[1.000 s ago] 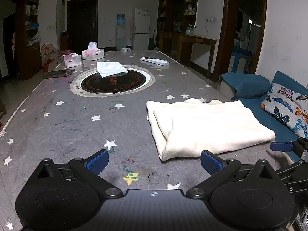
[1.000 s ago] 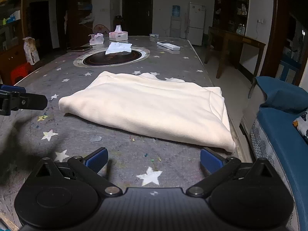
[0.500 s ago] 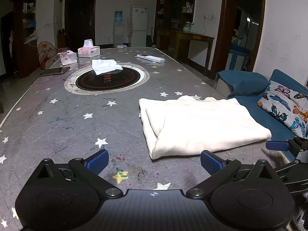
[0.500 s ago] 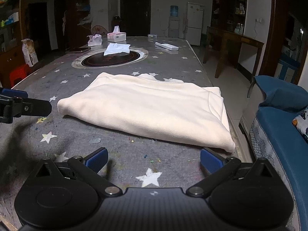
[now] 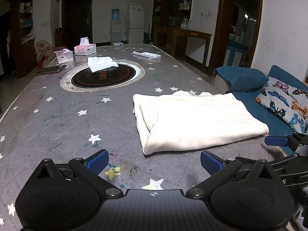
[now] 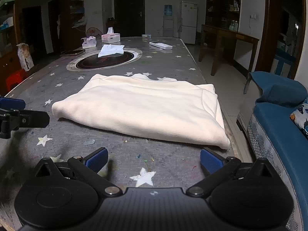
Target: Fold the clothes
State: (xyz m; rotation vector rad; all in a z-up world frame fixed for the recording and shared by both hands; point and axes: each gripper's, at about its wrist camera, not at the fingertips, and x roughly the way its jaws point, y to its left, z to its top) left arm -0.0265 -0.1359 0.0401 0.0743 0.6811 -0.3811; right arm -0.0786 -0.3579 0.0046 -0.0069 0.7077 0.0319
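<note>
A cream garment [image 5: 194, 121] lies folded into a flat rectangle on the grey star-patterned table [image 5: 57, 119], near its right edge. My left gripper [image 5: 154, 161] is open, hovering just in front of the garment's near-left corner, nothing between its blue pads. In the right wrist view the same cream garment [image 6: 142, 107] fills the middle of the table, and my right gripper [image 6: 154, 159] stands open just short of its near edge. One finger of each gripper shows at the other view's side edge.
A round black hotplate inset [image 5: 102, 75] holds a white cloth [image 5: 102, 63]. Two tissue boxes [image 5: 84, 48], a phone [image 5: 51, 69] and a remote [image 5: 146, 54] lie further back. A blue sofa [image 6: 279, 127] with a butterfly cushion [image 5: 284, 104] flanks the table's right edge.
Both grippers have drawn back slightly and shifted; the folded garment sits a little further from the left gripper. Both grippers stay open and the garment has not moved.
</note>
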